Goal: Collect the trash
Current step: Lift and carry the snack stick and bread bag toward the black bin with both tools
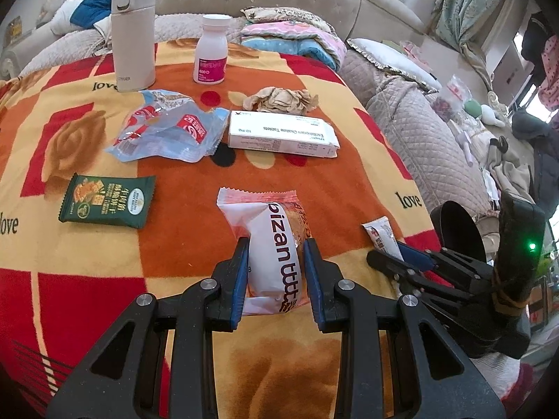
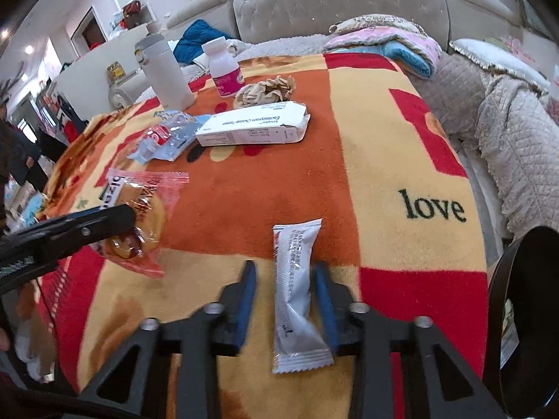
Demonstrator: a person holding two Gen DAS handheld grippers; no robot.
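The left tongs (image 1: 276, 244) are clamped on a white and pink snack packet (image 1: 276, 244), both blue pads pressing its sides, near the front edge of a tabletop covered by an orange, red and yellow blanket (image 1: 314, 188) printed with the word "love". The right tongs (image 2: 284, 272) stand around a slim white sachet (image 2: 295, 289) toward the front right corner. A narrow gap shows on each side between the pads and the sachet, so the tongs are slightly apart and not pressing it. In the right wrist view the left tongs appear at the left edge with the packet's clear end, showing a brown pastry inside.

Further back, near the middle of the tabletop, lie 2 more pieces: a crumpled clear wrapper with red and blue print (image 1: 164, 132) and, just to its right, a white medicine box (image 1: 283, 136) with one end flap open. A wad of crumpled beige paper (image 1: 283, 99) sits just behind the box. A dark green biscuit packet (image 1: 106, 200) lies toward the left edge. At the back edge stand a tall cream flask (image 1: 132, 35) and a white pill bottle with a pink label (image 1: 211, 50), both upright and apart. A round black bin (image 2: 524, 314) sits off the right edge, only its rim in view. Folded quilts and a tufted headboard lie beyond.
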